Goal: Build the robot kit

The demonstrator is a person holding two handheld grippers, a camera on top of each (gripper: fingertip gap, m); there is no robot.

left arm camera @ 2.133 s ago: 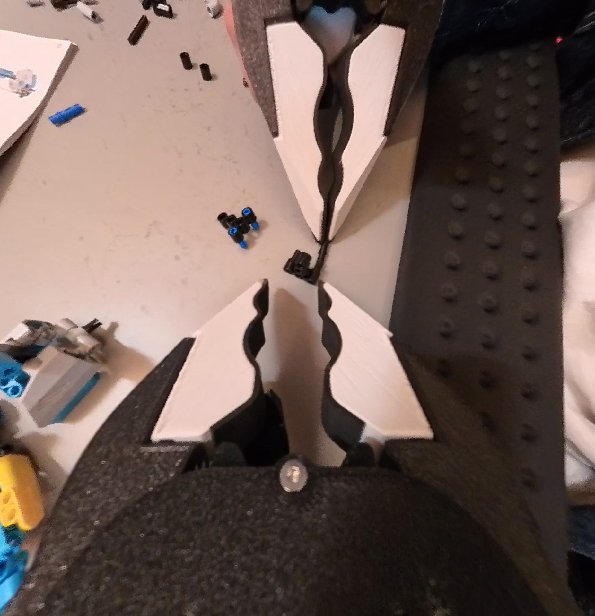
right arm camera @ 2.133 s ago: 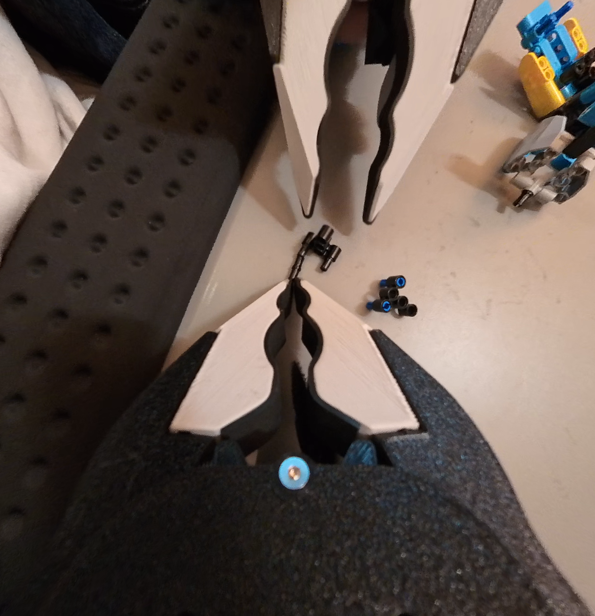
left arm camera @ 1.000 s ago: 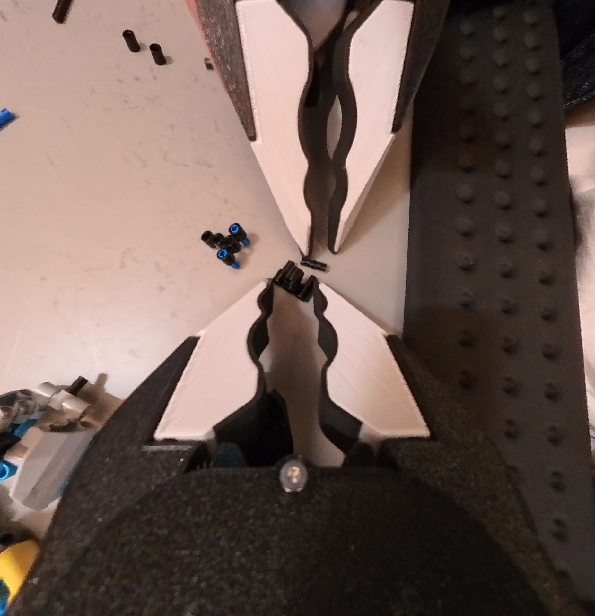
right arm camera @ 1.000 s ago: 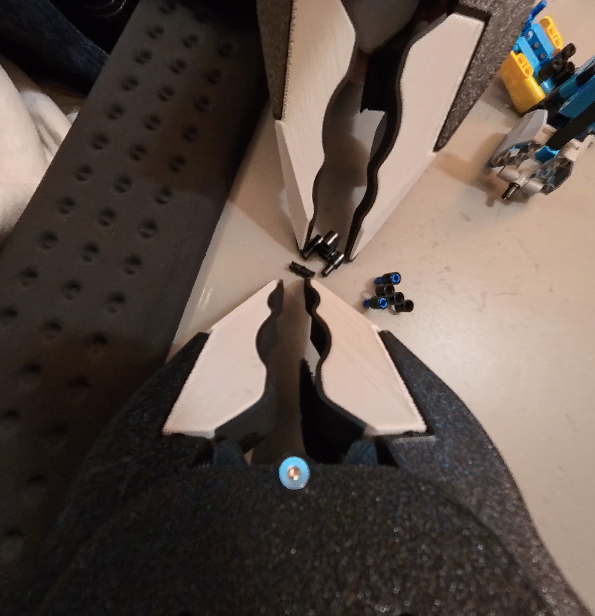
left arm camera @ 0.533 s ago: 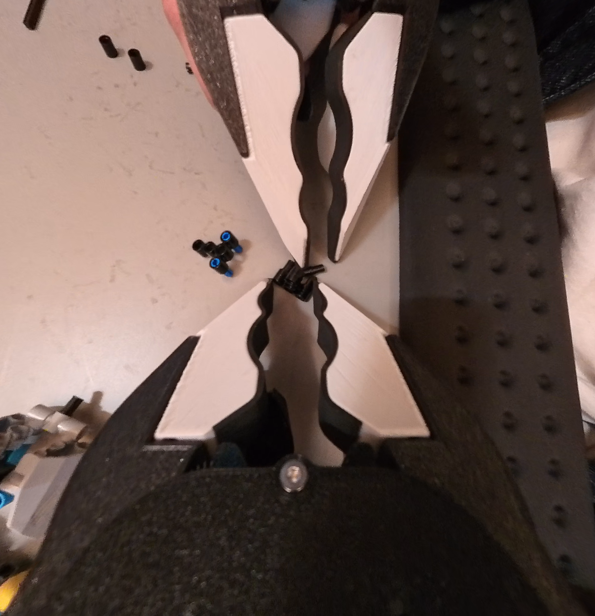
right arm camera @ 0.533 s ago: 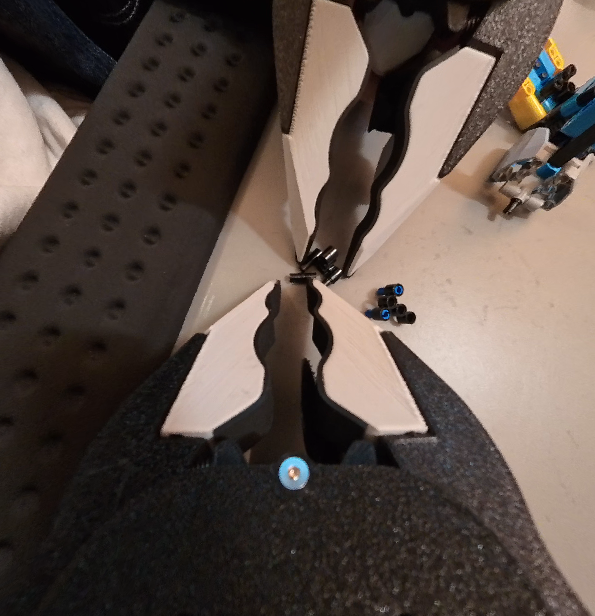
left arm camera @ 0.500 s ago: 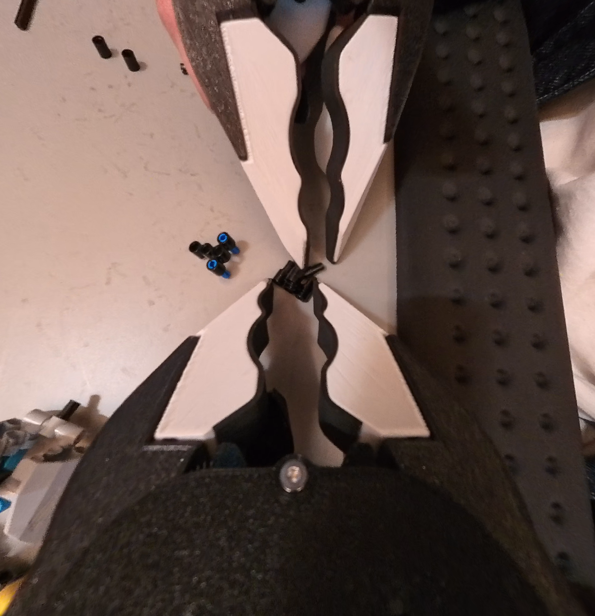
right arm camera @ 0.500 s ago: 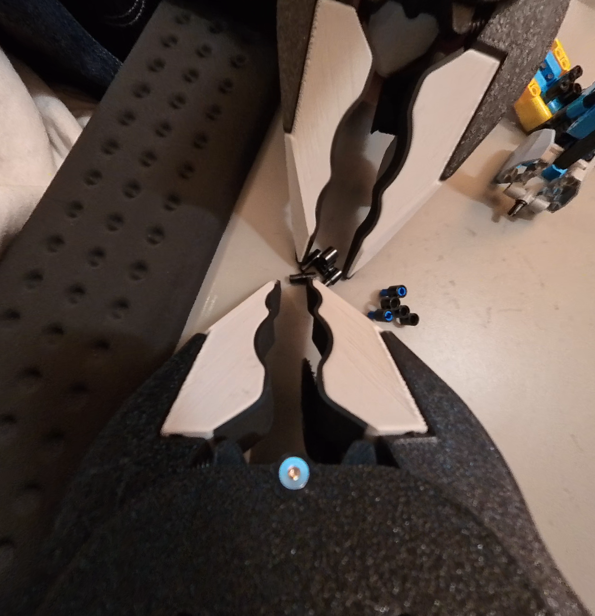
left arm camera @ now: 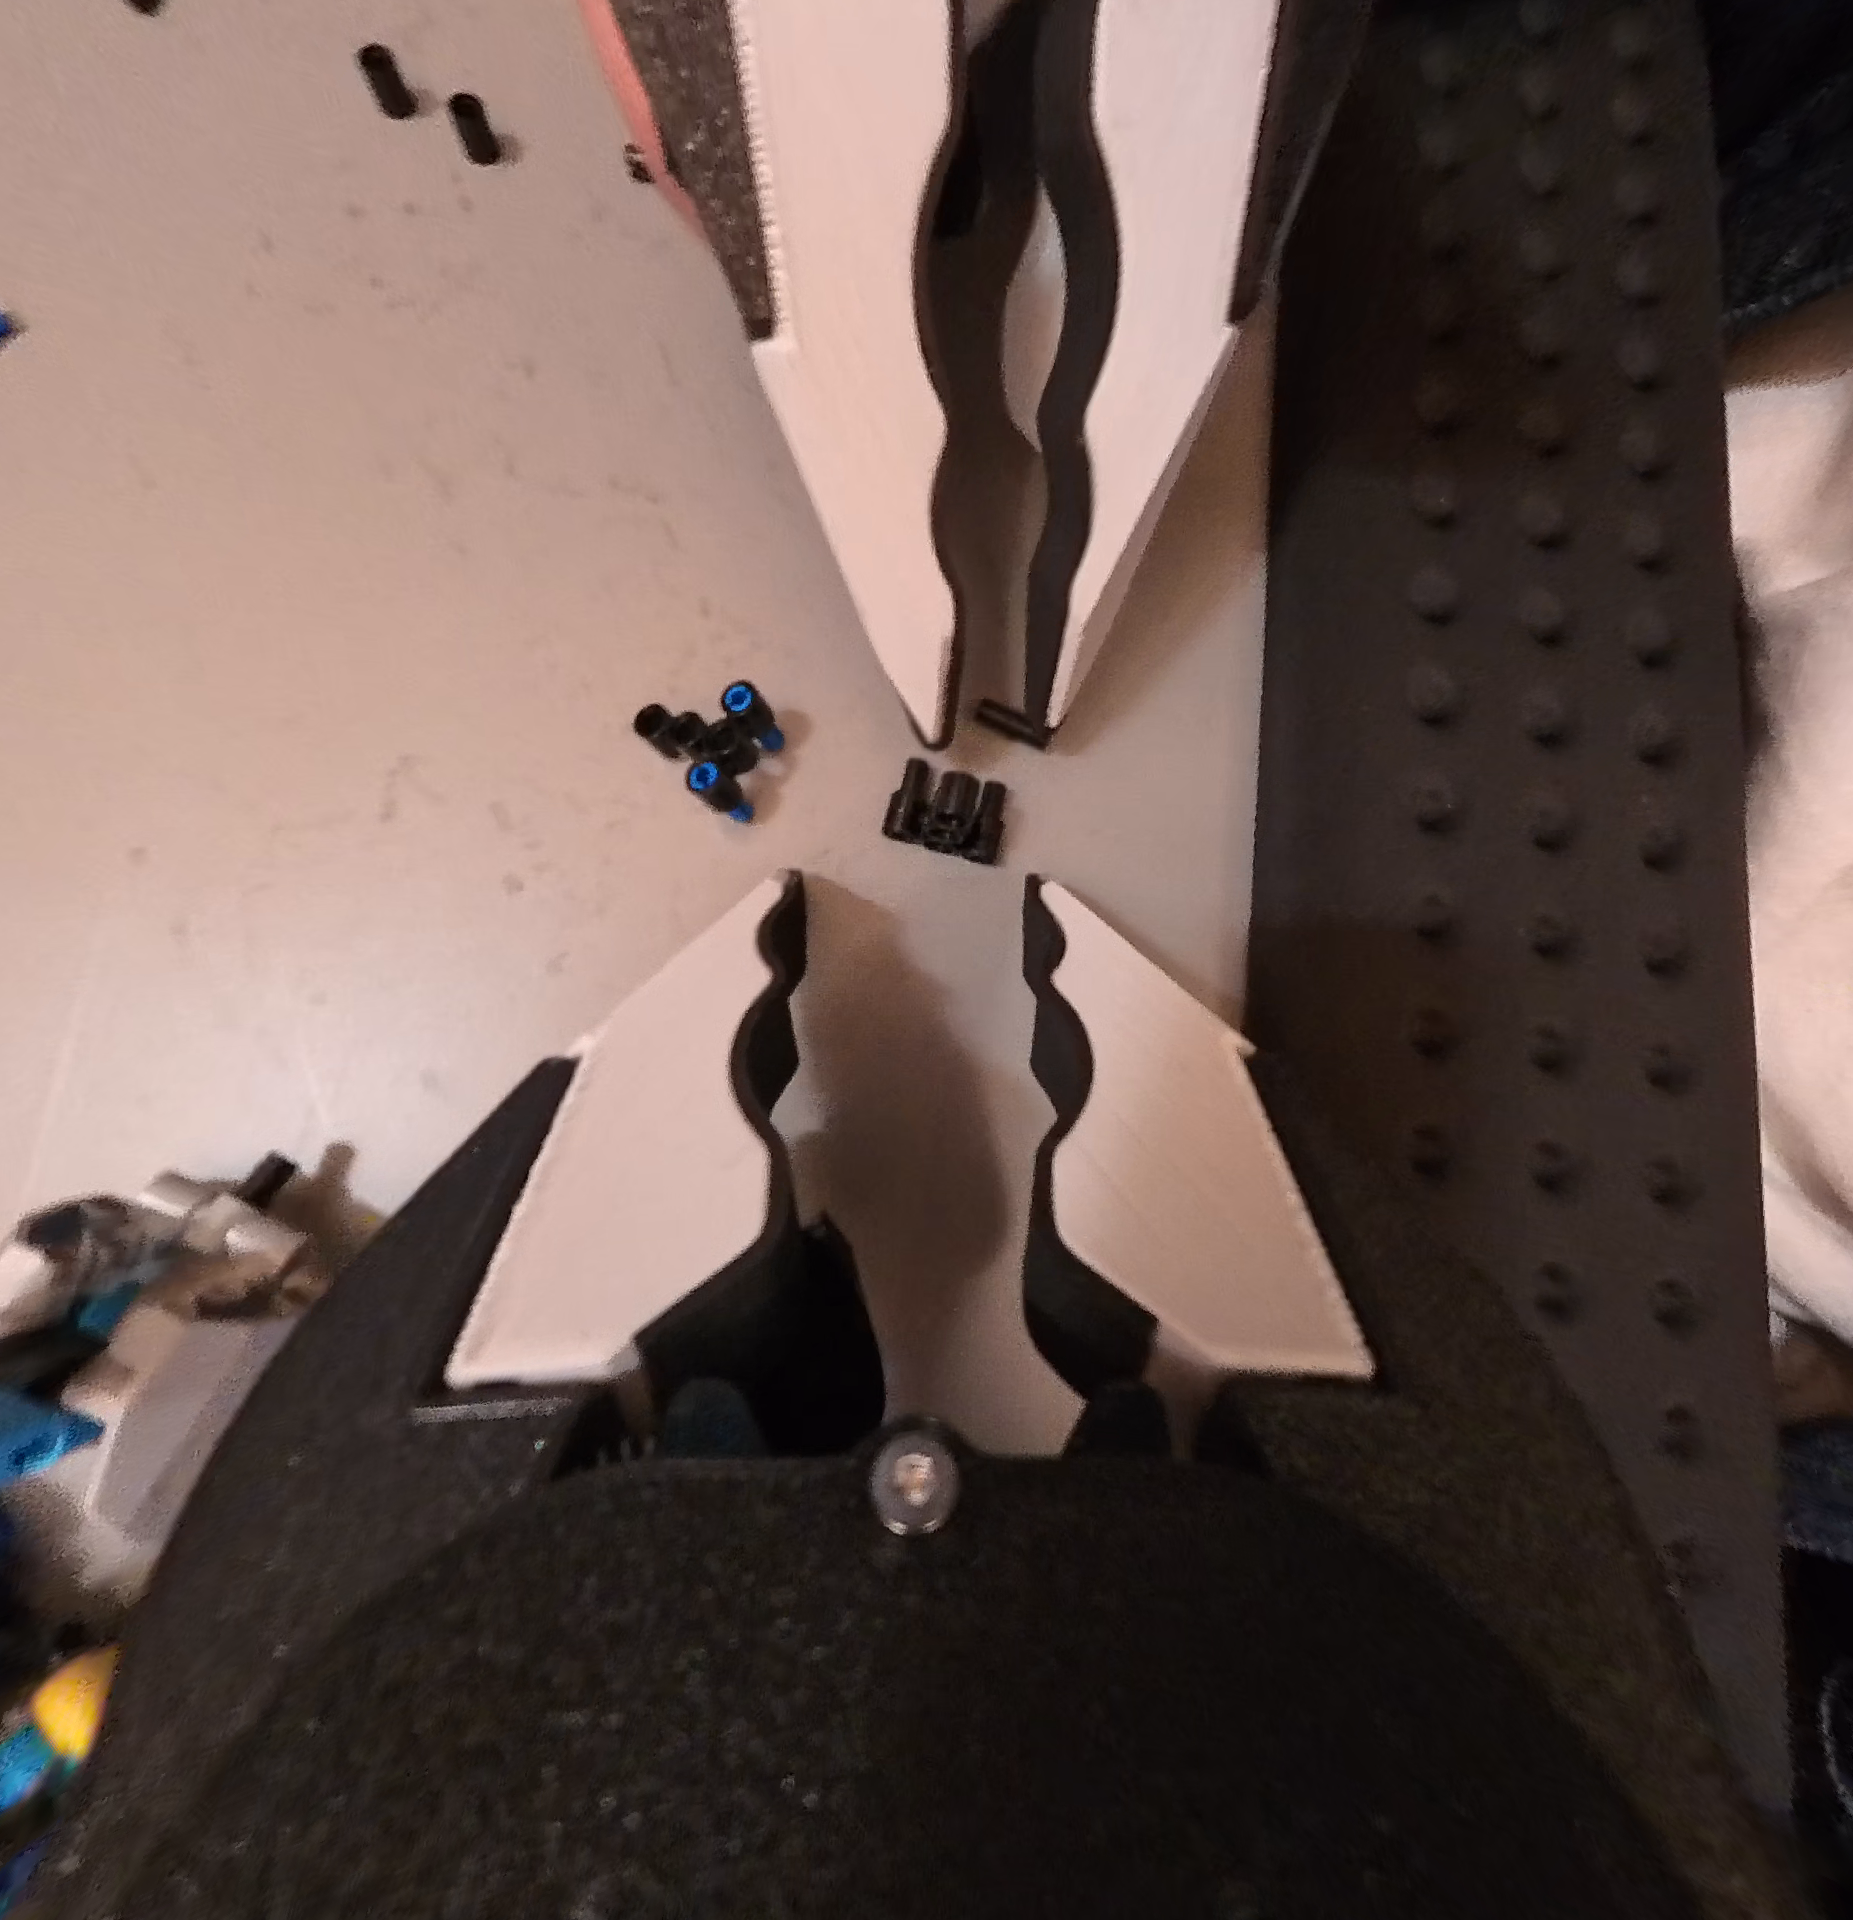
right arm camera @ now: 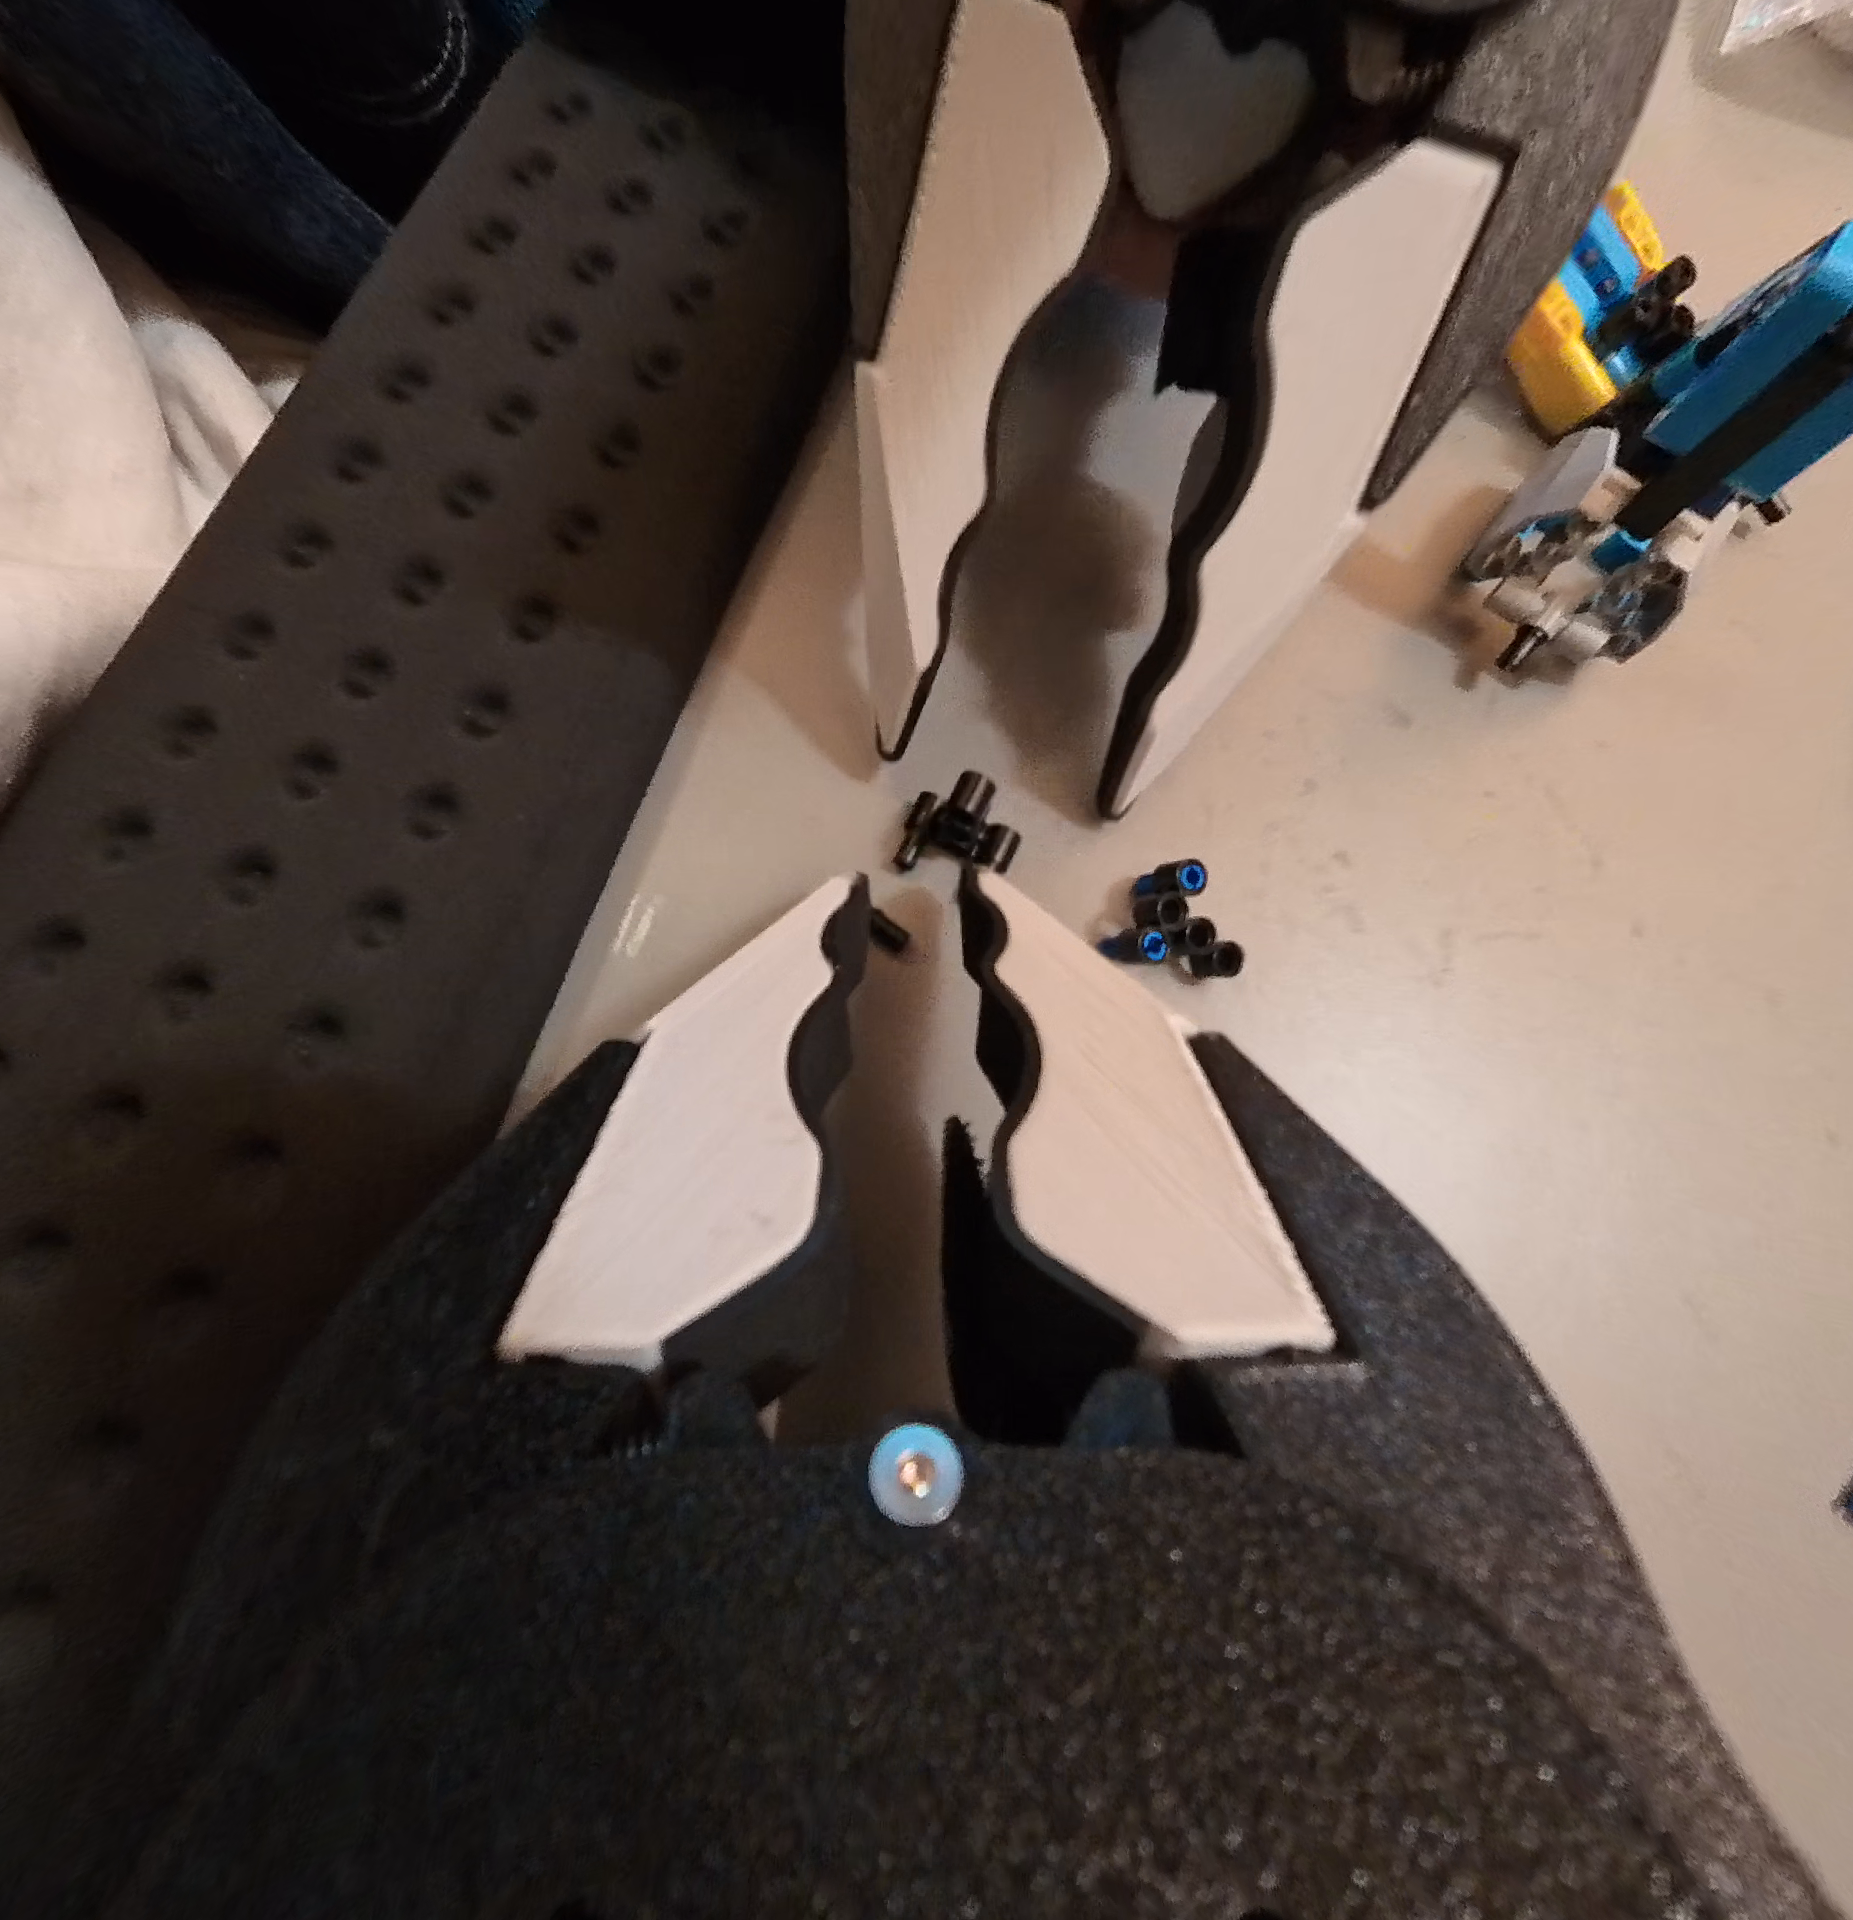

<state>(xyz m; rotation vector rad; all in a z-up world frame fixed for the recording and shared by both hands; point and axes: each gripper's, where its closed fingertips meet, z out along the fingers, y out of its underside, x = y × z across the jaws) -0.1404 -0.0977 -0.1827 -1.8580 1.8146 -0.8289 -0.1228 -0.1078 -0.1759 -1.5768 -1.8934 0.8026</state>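
A small black connector piece lies on the beige table between the two grippers, touching neither. My left gripper is open wide, its tips just short of the connector. My right gripper faces it and is open by a narrow gap. A tiny black pin lies on the table between the right fingertips, close to one pad. The pin also shows in the left wrist view. The connector also shows in the right wrist view, as does the left gripper.
A cluster of black and blue pins lies beside the connector. A black studded strip runs along the table edge, with white cloth beyond. A blue, grey and yellow brick model stands farther off. Two loose black pins lie at the far side. Only a small space, under 4 cm, lies between the two pairs of fingers.
My left gripper has opened wider and drawn back from the connector, which now lies free on the table. The pin has come away from the connector and lies between the right fingertips.
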